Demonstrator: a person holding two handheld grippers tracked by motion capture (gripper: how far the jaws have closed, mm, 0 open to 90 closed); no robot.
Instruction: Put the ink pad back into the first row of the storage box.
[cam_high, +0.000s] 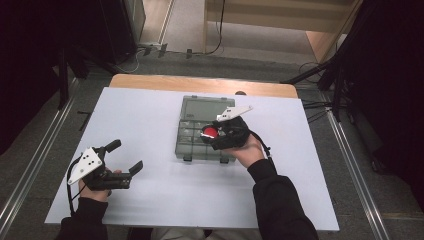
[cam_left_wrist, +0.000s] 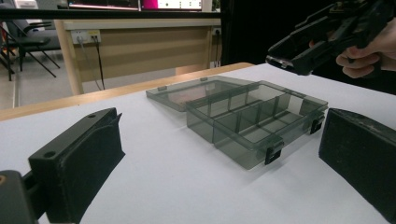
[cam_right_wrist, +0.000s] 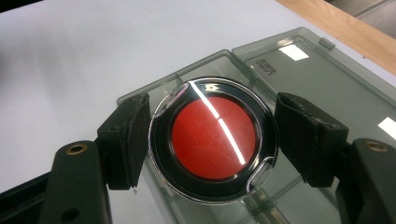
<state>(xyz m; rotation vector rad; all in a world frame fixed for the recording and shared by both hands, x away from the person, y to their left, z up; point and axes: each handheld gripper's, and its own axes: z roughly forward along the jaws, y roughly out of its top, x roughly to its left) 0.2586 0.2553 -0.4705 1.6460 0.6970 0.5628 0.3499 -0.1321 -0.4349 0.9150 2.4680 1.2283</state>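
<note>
Above the open compartment box (cam_high: 205, 131), the right gripper (cam_right_wrist: 212, 140) clamps a round red compact (cam_right_wrist: 214, 138); lower it level into a free cell. Left gripper (cam_high: 127, 156), well left of the box, gapes empty.

Compartment box (cam_high: 204, 131): smoky, see-through plastic, glossy.
Round case (cam_right_wrist: 213, 138): shiny black rim, clear glossy cover, red inside.
Right gripper (cam_right_wrist: 212, 140) pads: matt black, rough foam-like.
Table top (cam_high: 140, 125): matt white; far edge wood.

White table top (cam_high: 150, 200), wooden edge (cam_high: 200, 83)
</note>
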